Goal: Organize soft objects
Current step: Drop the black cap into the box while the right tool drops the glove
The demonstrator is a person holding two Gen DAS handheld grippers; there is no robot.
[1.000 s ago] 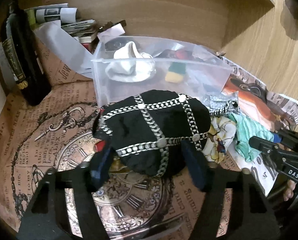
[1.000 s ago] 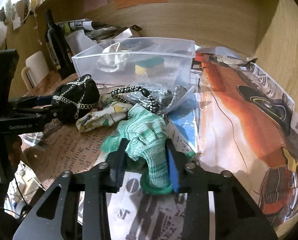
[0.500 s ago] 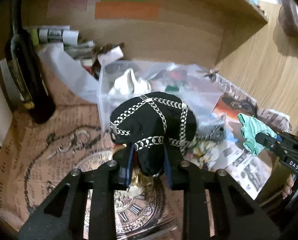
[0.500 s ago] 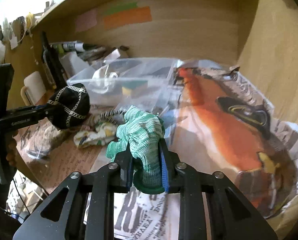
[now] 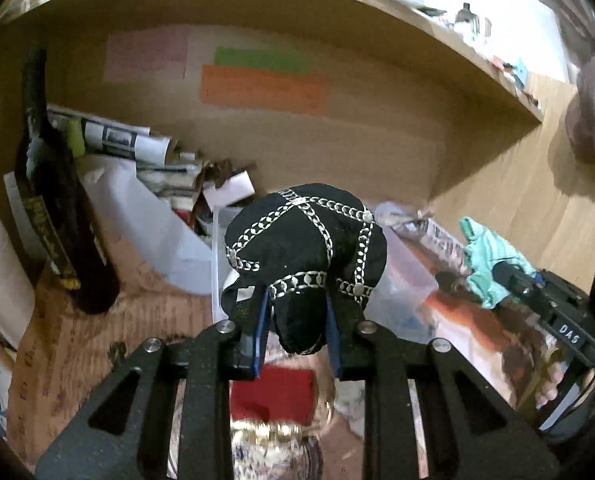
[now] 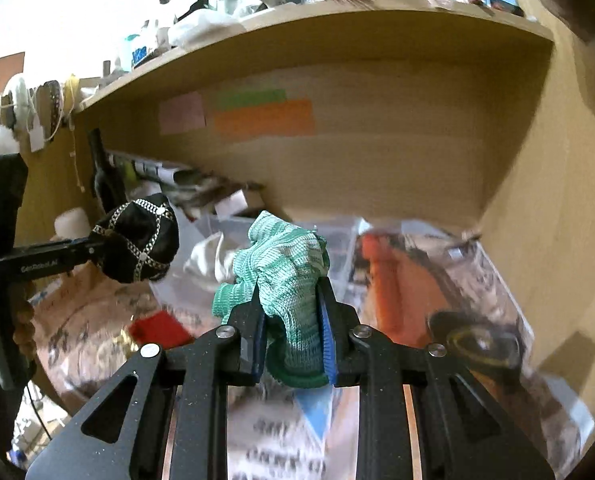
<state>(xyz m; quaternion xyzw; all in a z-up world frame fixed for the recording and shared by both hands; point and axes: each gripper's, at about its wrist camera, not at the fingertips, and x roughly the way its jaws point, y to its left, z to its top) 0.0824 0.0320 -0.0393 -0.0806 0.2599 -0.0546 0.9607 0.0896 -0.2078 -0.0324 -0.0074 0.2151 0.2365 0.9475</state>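
Observation:
My left gripper [image 5: 295, 330] is shut on a black soft pouch with silver chains [image 5: 309, 240] and holds it in the air in front of the clear plastic bin [image 5: 401, 276]. The pouch also shows in the right wrist view [image 6: 137, 240], at the left. My right gripper [image 6: 291, 334] is shut on a green knitted glove [image 6: 285, 272] and holds it up above the table. The glove also shows in the left wrist view [image 5: 485, 256], at the right. The clear bin [image 6: 225, 240] lies behind the glove with a white cloth [image 6: 213, 256] in it.
A dark bottle [image 5: 57, 216] stands at the left by rolled papers [image 5: 113, 140]. A red object [image 5: 273, 394] lies on the printed paper below the pouch. An orange picture sheet [image 6: 409, 288] covers the right side. A wooden shelf [image 6: 337, 32] hangs overhead, wooden walls behind and right.
Both grippers have risen from the table, the left closing on the black pouch and lifting it, the right lifting the green glove. The red object under the pouch is now uncovered.

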